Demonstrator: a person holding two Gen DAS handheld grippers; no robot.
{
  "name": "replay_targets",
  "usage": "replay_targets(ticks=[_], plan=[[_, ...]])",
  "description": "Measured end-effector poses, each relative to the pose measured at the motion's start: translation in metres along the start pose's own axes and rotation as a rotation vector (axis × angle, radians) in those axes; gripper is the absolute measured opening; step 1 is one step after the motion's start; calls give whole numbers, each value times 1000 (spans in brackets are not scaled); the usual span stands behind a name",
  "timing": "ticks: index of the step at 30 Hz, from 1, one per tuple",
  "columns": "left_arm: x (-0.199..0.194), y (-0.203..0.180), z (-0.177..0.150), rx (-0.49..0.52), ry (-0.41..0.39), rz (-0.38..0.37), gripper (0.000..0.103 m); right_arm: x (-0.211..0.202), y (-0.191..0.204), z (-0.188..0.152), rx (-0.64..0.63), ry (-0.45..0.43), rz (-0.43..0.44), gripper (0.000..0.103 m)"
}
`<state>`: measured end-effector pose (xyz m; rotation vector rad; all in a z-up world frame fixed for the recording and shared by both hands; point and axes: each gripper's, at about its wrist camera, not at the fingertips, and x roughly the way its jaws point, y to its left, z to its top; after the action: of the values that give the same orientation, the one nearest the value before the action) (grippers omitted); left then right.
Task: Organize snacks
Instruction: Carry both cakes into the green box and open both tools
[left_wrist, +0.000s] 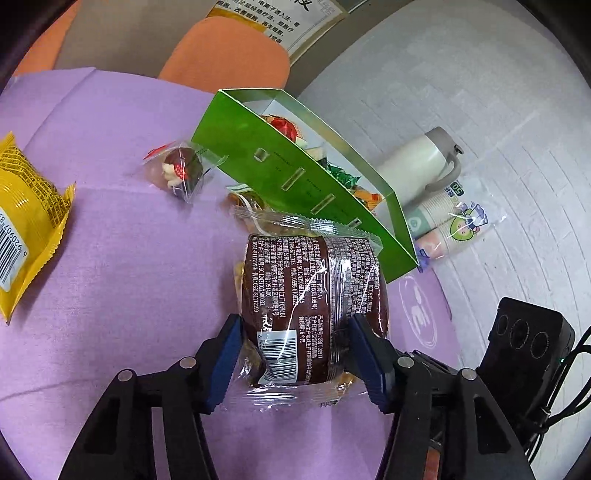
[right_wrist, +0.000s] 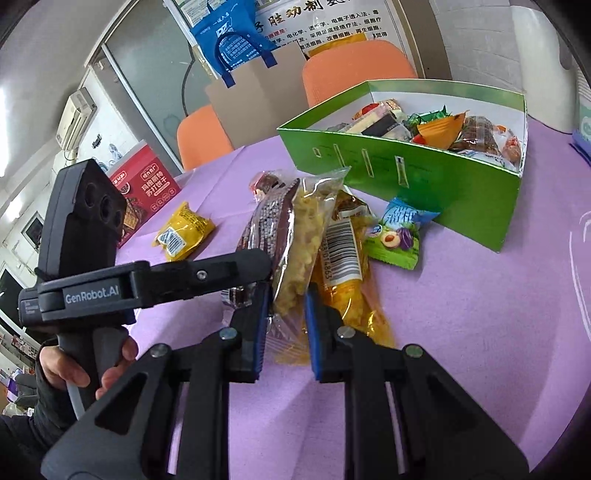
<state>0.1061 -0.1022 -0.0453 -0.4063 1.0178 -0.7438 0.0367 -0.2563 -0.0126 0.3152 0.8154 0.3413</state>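
I have the left gripper clamped on the brown pack and the right gripper pinching the clear yellow pack, both on the cloth beside the green box. I should lift them clear of the box's near wall, then drop them inside.

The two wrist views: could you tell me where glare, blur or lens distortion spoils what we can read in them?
Left wrist view: glare streaks the brown snack packet; its print stays mostly sharp; the green box bows with the fisheye. Right wrist view: dark corners, curved window frames, and soft print on the yellow snack packet.
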Motion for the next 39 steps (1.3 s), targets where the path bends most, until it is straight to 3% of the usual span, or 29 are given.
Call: replay_targets(ticks=[4,16,26,31,39], plan=[[-6,-16,-4,47,-30,38,54,-11,2,0,-3,-16,9,21],[-35,-64,36,157,-125,-5,54,-55,12,41,-71,-181,7,21],[13,-106,87,213,-95,-25,54,-62,-36,78,12,-262,-62,21],[46,-109,113,177,-68,-41,54,-55,-62,94,58,-288,-70,21],[81,-92,138,148,-65,41,54,-18,-85,114,84,-251,-91,25]])
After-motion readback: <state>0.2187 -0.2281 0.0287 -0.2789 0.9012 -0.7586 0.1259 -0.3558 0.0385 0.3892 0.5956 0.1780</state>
